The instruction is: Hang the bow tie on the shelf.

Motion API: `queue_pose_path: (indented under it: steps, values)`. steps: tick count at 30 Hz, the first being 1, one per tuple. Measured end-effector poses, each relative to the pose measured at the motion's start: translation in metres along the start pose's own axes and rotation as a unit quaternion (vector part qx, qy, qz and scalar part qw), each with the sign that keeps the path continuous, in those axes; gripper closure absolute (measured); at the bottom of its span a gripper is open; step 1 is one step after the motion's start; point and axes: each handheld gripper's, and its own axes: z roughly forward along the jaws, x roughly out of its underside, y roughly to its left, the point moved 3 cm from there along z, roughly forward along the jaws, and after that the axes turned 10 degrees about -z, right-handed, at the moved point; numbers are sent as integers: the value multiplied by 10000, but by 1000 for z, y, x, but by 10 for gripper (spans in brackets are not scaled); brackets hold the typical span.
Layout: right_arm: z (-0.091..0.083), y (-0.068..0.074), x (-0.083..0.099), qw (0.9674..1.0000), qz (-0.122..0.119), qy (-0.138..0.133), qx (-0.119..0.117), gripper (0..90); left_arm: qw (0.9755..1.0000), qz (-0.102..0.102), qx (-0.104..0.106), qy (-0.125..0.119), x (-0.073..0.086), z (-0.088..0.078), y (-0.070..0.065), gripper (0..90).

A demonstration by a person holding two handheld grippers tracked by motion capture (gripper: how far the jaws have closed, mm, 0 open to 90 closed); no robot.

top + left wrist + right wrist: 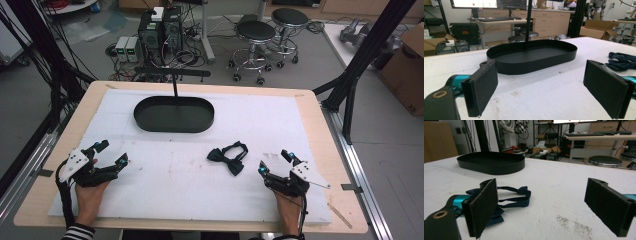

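Your right gripper (274,162) sits near the table's front right corner with its fingers (482,207) spread wide and nothing between them; their flat pads look felted and black. Your left gripper (111,154), near the front left corner, also has its fingers (482,87) wide apart and holding nothing. The bow tie (229,157) lies on the white sheet (260,120) just left of your right gripper, toward the front. The right gripper view shows its dark navy fabric and looped strap up close. The left gripper view shows the oval black tray (534,65), thin-walled, with an upright black post (528,25), toward the table's back edge. On the sheet there are brownish speckles.
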Motion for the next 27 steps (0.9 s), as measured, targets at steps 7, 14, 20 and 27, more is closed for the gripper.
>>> queue_pose_path:
  steps: [7,14,20,27]
  values:
    - [0,1,0,10000,-1,6,1,108,10000,19,-5,-9,0,0,0,128]
    - [-1,1,0,10000,-24,-34,3,108,10000,32,0,-14,0,0,-1,128]
    - [-1,0,0,10000,10,-69,-10,108,10000,46,-6,11,0,0,0,128]
    - [-1,-1,0,10000,65,-41,5,108,10000,25,-9,11,0,0,0,128]
